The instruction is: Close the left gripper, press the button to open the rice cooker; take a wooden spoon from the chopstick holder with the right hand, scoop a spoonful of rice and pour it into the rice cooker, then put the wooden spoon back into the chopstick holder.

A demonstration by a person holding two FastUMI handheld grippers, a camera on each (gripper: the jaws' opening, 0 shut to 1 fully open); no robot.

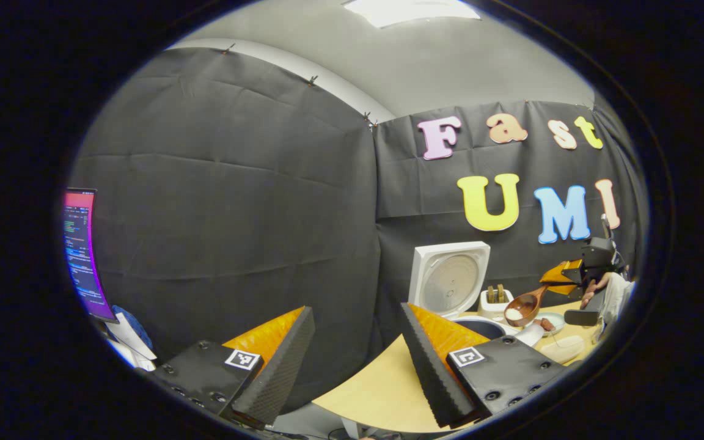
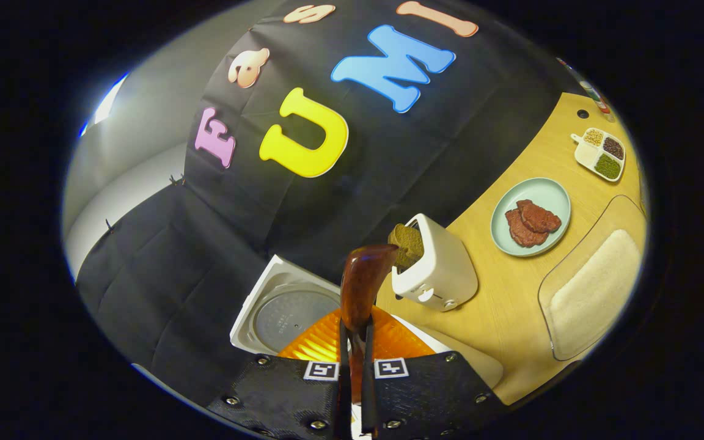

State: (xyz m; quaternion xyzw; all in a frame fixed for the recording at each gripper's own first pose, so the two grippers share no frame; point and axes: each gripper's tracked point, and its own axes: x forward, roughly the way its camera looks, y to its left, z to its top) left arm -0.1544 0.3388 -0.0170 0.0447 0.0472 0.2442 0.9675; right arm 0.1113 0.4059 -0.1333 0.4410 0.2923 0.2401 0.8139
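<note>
Between the right gripper's point(image 2: 352, 366) jaws, clenched on its handle, the wooden spoon point(image 2: 361, 284) reaches forward; the left gripper view shows its bowl point(image 1: 523, 305) holding a little rice. Just beyond the spoon stands the rice cooker point(image 2: 285, 308), lid already up, so I judge the button press, the spoon pickup and the scoop done. Pouring the rice in and returning the spoon remain. The left gripper point(image 1: 358, 360) hangs released, jaws wide apart, well short of the cooker, over the bench point(image 1: 382, 385) edge.
</note>
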